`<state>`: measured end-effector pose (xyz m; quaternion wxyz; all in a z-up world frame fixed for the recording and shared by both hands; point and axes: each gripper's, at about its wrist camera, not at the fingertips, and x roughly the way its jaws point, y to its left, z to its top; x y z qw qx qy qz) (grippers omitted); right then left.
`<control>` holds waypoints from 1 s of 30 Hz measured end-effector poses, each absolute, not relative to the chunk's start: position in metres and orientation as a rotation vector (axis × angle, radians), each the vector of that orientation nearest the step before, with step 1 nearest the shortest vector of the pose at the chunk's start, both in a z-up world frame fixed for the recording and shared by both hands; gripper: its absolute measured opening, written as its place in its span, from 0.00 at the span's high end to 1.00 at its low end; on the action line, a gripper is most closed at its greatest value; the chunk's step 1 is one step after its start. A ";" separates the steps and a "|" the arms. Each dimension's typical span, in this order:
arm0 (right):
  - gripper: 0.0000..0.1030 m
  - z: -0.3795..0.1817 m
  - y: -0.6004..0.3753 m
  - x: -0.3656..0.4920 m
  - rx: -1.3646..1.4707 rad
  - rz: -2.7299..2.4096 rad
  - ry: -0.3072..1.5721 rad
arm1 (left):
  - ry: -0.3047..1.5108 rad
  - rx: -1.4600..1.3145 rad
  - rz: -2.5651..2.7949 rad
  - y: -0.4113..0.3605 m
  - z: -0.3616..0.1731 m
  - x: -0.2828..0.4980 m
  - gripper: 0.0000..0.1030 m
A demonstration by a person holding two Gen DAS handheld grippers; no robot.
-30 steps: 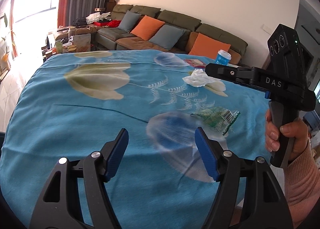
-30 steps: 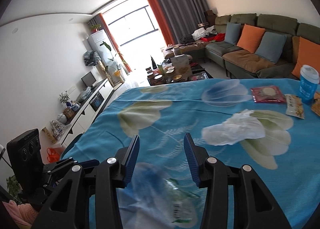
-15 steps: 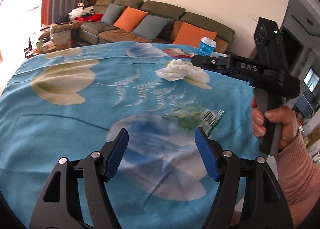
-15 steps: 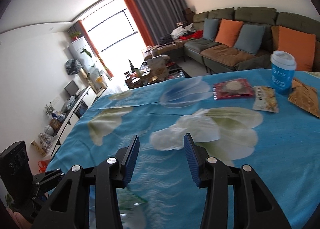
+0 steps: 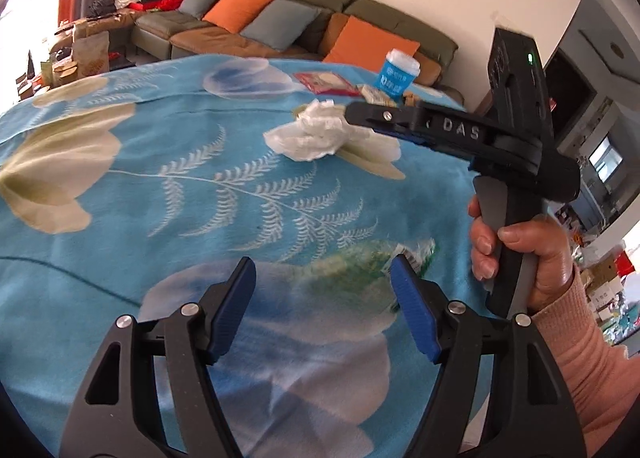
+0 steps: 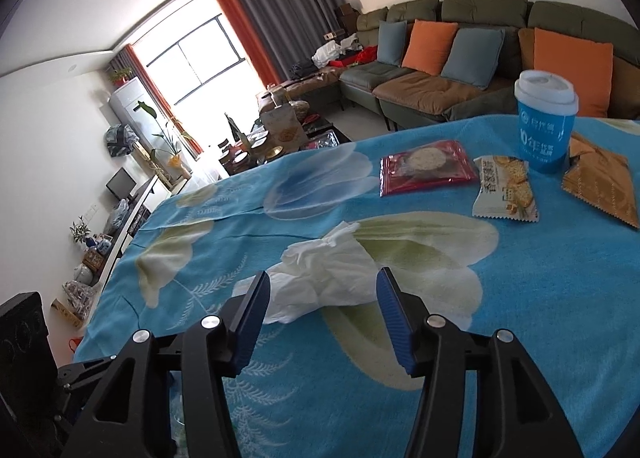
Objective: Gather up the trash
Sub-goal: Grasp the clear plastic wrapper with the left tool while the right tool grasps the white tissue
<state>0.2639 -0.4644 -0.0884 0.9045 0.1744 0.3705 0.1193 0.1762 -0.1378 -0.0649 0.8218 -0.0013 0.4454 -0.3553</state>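
With the right gripper (image 6: 320, 312), empty and opening, lined up just short of the crumpled tissue (image 6: 324, 278) near the blue cup (image 6: 546, 126), both sides should be straddled before closing; the left gripper (image 5: 322, 308) is held wide, empty.

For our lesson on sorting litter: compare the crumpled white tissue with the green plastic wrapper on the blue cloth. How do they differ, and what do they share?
The crumpled white tissue is bunched up and opaque; the green plastic wrapper lies flat and partly see-through, with a barcode. The tissue sits just ahead of the right gripper, whose jaws are opening; the wrapper lies by the left gripper. Both rest loose on the blue cloth, ungripped.
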 end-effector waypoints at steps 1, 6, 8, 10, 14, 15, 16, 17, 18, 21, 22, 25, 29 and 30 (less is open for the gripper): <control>0.46 -0.091 -0.464 0.266 0.362 0.248 0.773 | 0.956 0.003 -0.758 -0.140 -0.066 0.176 0.33; 0.47 -0.097 -0.464 0.268 0.369 0.275 0.795 | 0.970 0.015 -0.767 -0.147 -0.071 0.177 0.43; 0.59 -0.099 -0.463 0.269 0.370 0.290 0.803 | 0.977 -0.001 -0.772 -0.145 -0.072 0.179 0.48; 0.66 -0.101 -0.462 0.271 0.377 0.305 0.812 | 0.981 -0.014 -0.773 -0.144 -0.072 0.181 0.48; 0.87 -0.101 -0.464 0.270 0.394 0.323 0.809 | 0.969 -0.034 -0.788 -0.143 -0.067 0.181 0.39; 0.88 -0.101 -0.464 0.270 0.393 0.325 0.809 | 0.964 -0.035 -0.790 -0.145 -0.066 0.181 0.38; 0.91 -0.101 -0.464 0.269 0.393 0.329 0.808 | 0.962 -0.039 -0.796 -0.146 -0.065 0.181 0.37; 0.91 -0.101 -0.463 0.268 0.394 0.331 0.807 | 0.963 -0.046 -0.807 -0.147 -0.065 0.181 0.36; 0.91 -0.100 -0.464 0.267 0.395 0.333 0.804 | 0.963 -0.052 -0.817 -0.150 -0.064 0.181 0.35; 0.91 -0.099 -0.464 0.265 0.400 0.335 0.800 | 0.959 -0.045 -0.822 -0.158 -0.063 0.182 0.34; 0.91 -0.100 -0.464 0.265 0.402 0.335 0.799 | 0.961 -0.043 -0.821 -0.161 -0.064 0.183 0.35; 0.91 -0.099 -0.464 0.265 0.406 0.337 0.795 | 0.985 -0.047 -0.817 -0.170 -0.067 0.189 0.49; 0.94 -0.098 -0.465 0.262 0.409 0.342 0.784 | 1.019 -0.088 -0.833 -0.172 -0.073 0.194 0.73; 0.94 -0.098 -0.466 0.261 0.410 0.345 0.782 | 1.008 -0.090 -0.830 -0.170 -0.072 0.194 0.74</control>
